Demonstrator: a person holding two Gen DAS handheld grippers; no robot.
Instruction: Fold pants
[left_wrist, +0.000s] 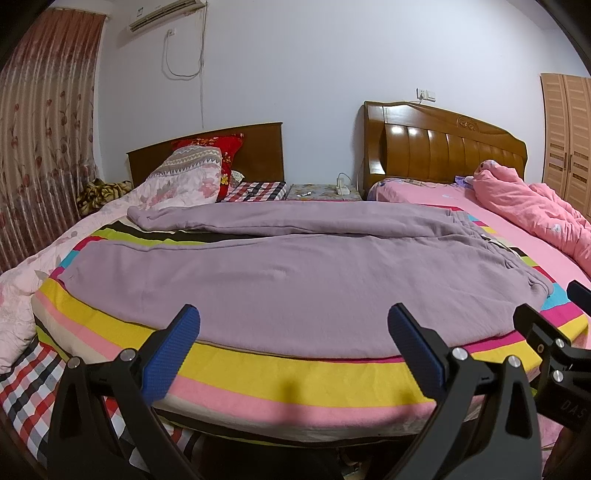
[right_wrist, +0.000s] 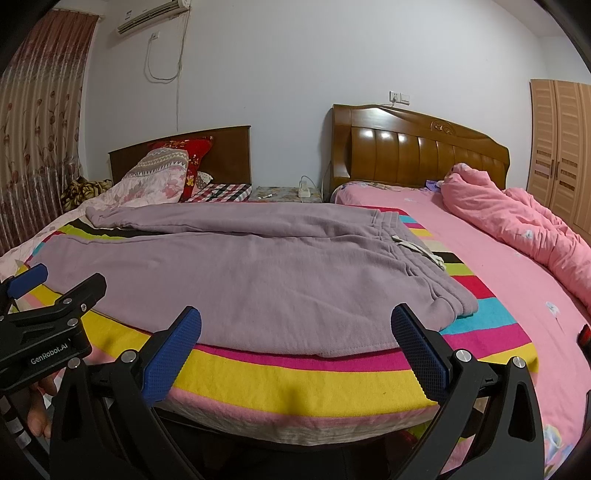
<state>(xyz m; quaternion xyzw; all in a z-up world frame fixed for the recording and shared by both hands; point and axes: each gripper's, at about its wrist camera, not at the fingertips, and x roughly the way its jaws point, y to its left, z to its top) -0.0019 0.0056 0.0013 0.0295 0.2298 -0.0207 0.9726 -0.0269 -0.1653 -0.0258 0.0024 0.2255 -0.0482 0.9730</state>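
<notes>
Lilac sweatpants (left_wrist: 280, 273) lie spread flat on a striped blanket (left_wrist: 280, 373), both legs pointing left, waistband with a white drawstring at the right (right_wrist: 417, 247). The pants also show in the right wrist view (right_wrist: 240, 273). My left gripper (left_wrist: 293, 332) is open and empty, held at the near blanket edge in front of the near leg. My right gripper (right_wrist: 295, 332) is open and empty, at the near edge in front of the waist end. Each gripper shows at the side of the other's view: the right one (left_wrist: 546, 325) and the left one (right_wrist: 55, 291).
A pink sheet (right_wrist: 491, 266) and rumpled pink quilt (right_wrist: 517, 225) lie to the right. A folded floral quilt (left_wrist: 181, 181) and red pillow (left_wrist: 221, 147) sit at the far left by the headboards. A nightstand with a power strip (left_wrist: 341, 189) stands between the beds. Curtains hang at left.
</notes>
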